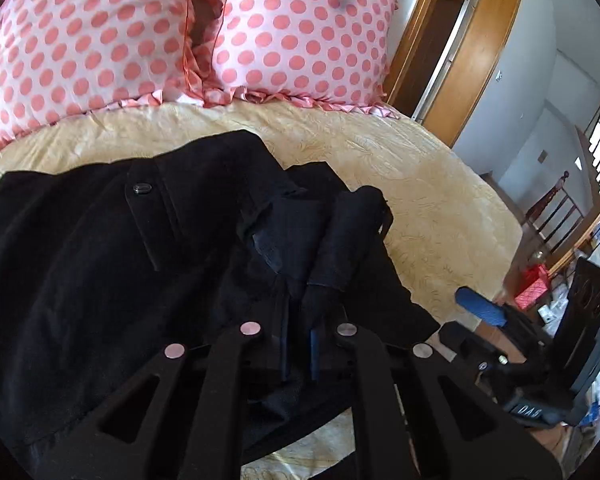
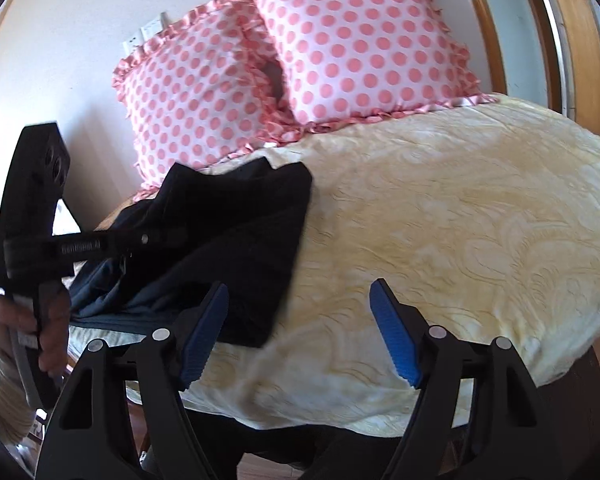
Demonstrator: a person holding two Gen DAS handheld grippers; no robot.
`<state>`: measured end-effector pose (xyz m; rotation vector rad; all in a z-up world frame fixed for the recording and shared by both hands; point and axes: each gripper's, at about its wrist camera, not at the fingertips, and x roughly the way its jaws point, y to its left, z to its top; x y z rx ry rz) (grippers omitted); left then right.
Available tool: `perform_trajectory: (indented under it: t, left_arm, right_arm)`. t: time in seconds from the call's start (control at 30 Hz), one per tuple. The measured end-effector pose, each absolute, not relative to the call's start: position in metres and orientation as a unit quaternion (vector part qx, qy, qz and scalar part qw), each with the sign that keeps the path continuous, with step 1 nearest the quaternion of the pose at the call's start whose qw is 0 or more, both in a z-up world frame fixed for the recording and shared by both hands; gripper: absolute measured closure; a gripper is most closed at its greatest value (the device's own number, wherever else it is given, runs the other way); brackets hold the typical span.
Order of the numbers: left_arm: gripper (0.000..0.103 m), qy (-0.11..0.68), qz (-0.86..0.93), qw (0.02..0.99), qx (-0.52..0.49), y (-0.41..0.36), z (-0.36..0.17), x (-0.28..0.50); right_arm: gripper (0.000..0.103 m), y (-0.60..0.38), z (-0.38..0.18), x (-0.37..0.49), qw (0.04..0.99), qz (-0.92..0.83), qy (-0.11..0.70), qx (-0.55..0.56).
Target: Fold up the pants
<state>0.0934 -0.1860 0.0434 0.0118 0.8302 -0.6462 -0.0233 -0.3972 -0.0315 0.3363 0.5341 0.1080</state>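
Observation:
Black pants (image 1: 112, 248) lie bunched on a yellow bedspread (image 1: 420, 184), waistband and button toward the pillows. My left gripper (image 1: 298, 344) is shut on a fold of the pants, its fingertips buried in the cloth. In the right wrist view the pants (image 2: 236, 240) lie at the left, partly folded. My right gripper (image 2: 300, 332) is open and empty above the bedspread (image 2: 460, 208), just right of the pants' near corner. The right gripper also shows in the left wrist view (image 1: 484, 312), at the right.
Two pink polka-dot pillows (image 1: 180, 32) stand at the head of the bed, also in the right wrist view (image 2: 300, 72). A wooden door frame (image 1: 460, 52) and cluttered room lie to the right. The bed's near edge (image 2: 340, 420) is below my right gripper.

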Motion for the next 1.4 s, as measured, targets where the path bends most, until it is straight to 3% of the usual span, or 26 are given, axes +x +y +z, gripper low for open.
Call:
perform_trajectory:
  t: [0.17, 0.3, 0.4, 0.63, 0.73, 0.8, 0.87, 1.03, 1.2, 1.33, 1.4]
  left_arm:
    - [0.096, 0.332, -0.3, 0.894, -0.023, -0.184, 0.096, 0.094]
    - [0.096, 0.304, -0.339, 0.89, 0.01, -0.206, 0.106, 0.065]
    - [0.096, 0.331, -0.356, 0.87, 0.079, -0.235, 0.067, 0.05]
    - [0.094, 0.333, -0.365, 0.867, 0.073, -0.228, 0.039, 0.036]
    - [0.077, 0.347, -0.382, 0.855, 0.045, -0.219, 0.042, 0.039]
    - [0.038, 0.357, -0.421, 0.834, 0.009, -0.204, 0.051, 0.029]
    - [0.018, 0.349, -0.427, 0.834, -0.018, -0.18, 0.064, 0.018]
    - [0.011, 0.28, -0.276, 0.919, 0.03, -0.125, 0.082, 0.022]
    - [0.011, 0.33, -0.19, 0.924, 0.035, -0.095, 0.056, 0.057]
    - [0.012, 0.376, -0.171, 0.91, 0.017, -0.08, 0.029, 0.067]
    - [0.012, 0.366, -0.169, 0.915, 0.014, -0.074, 0.024, 0.064]
  right_arm:
    - [0.028, -0.407, -0.029, -0.023, 0.951, 0.044, 0.252, 0.173]
    - [0.028, -0.411, -0.03, -0.026, 0.953, 0.03, 0.244, 0.176]
    - [0.028, -0.418, -0.032, -0.028, 0.951, 0.011, 0.249, 0.182]
    - [0.028, -0.43, -0.017, -0.03, 0.959, -0.014, 0.226, 0.172]
    - [0.029, -0.426, 0.004, -0.028, 0.969, -0.007, 0.192, 0.158]
    - [0.029, -0.422, 0.017, -0.028, 0.974, 0.002, 0.17, 0.151]
    - [0.029, -0.412, 0.034, -0.024, 0.979, 0.025, 0.148, 0.139]
    - [0.029, -0.358, 0.046, 0.004, 0.978, 0.117, 0.155, 0.077]
    - [0.029, -0.307, 0.029, 0.039, 0.959, 0.197, 0.201, 0.04]
    - [0.029, -0.309, -0.018, 0.062, 0.936, 0.155, 0.31, 0.057]
    - [0.029, -0.311, -0.028, 0.049, 0.941, 0.16, 0.292, 0.054]
